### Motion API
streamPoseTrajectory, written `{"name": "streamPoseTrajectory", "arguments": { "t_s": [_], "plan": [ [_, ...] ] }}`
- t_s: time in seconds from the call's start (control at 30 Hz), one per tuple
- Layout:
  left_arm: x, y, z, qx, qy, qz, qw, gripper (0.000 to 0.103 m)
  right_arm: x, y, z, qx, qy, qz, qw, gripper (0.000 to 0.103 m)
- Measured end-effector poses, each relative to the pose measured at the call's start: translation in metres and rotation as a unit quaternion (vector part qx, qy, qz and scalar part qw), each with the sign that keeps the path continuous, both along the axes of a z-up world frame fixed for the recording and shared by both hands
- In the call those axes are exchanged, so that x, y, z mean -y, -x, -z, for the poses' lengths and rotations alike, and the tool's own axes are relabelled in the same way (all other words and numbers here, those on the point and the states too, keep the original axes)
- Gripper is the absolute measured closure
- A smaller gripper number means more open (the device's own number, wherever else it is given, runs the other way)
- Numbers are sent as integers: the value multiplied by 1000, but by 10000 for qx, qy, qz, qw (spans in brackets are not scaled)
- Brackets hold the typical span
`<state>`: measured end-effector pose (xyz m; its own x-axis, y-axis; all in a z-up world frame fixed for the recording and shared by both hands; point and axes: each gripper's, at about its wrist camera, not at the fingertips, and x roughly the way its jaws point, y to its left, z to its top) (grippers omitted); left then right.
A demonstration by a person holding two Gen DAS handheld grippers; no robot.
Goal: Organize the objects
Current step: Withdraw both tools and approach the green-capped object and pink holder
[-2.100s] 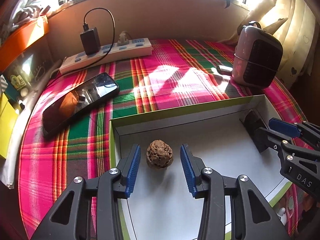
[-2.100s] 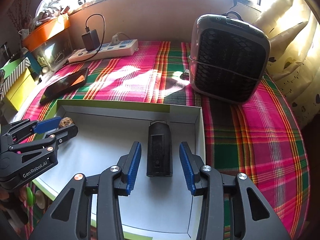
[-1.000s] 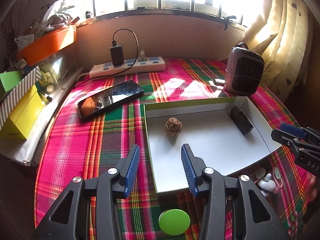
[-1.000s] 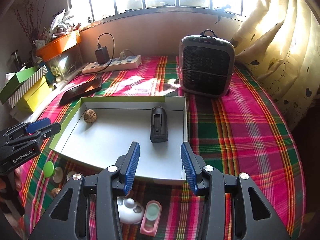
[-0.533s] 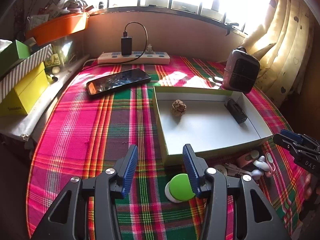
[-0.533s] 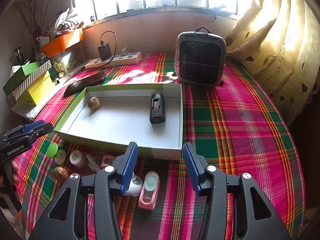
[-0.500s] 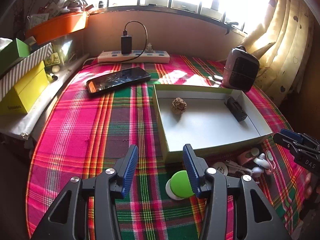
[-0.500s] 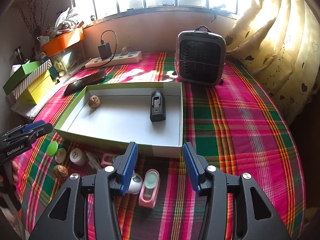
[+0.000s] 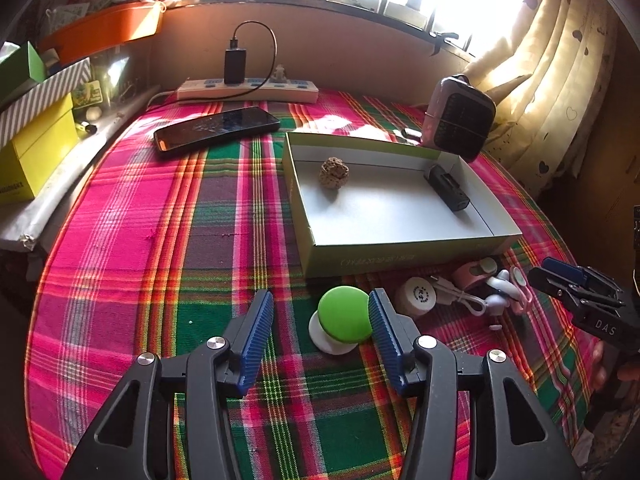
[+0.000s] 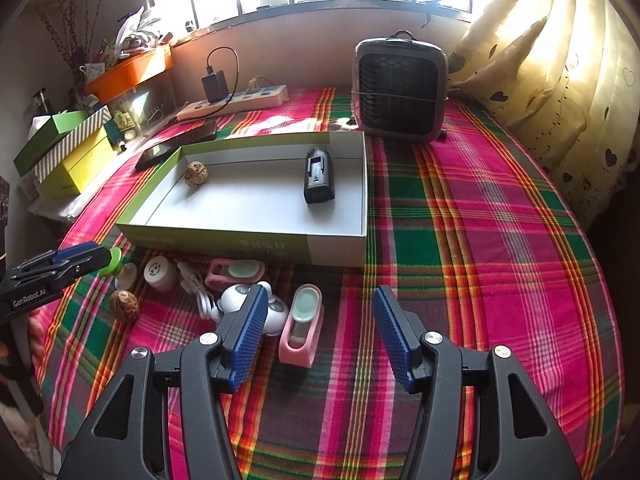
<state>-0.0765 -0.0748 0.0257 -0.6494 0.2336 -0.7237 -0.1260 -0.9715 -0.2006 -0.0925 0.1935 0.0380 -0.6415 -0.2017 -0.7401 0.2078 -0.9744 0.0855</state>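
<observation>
Left wrist view. The left gripper (image 9: 321, 312) stands wide, its jaws having just been opening; the round green-capped white container (image 9: 342, 320) lies between the blue pads, close against the right one, but is not clamped. Just beyond it is the near wall of the shallow white cardboard box with green rim (image 9: 400, 258), which holds one brown wrinkled walnut (image 9: 333, 172) far left and one black oblong device (image 9: 447, 186) far right. To the right lie a white round cap (image 9: 415, 297), a white cable (image 9: 460, 300) and pink pieces, bunched together. Bare plaid tablecloth (image 9: 140, 240) spreads left of the box up to the black phone (image 9: 218, 130). The right gripper (image 9: 576, 288) shows at the right edge.

Right wrist view. The right gripper (image 10: 318, 322) is parted, nothing held; its jaws have just been opening. One pink oblong case with a pale green lid (image 10: 302, 324) lies between the pads, nearer the left one and touching neither. A white round toy (image 10: 248, 306) sits partly behind the left pad; a second pink case (image 10: 236, 272) and a second walnut (image 10: 125, 306) lie further left. Open cloth extends right to the table's edge beside the curtain (image 10: 560, 80).
</observation>
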Motion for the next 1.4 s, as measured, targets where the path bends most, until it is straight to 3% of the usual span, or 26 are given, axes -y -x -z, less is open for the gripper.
{"name": "streamPoseTrajectory", "arguments": {
  "t_s": [0.97,1.4],
  "plan": [
    [-8,5,14,252,36,77,9996,52,1,-3,24,329,-283,-79,9990,47],
    [-15,11,17,238,352,41,9991,51,-2,7,28,376,-528,45,9979,47]
  ]
}}
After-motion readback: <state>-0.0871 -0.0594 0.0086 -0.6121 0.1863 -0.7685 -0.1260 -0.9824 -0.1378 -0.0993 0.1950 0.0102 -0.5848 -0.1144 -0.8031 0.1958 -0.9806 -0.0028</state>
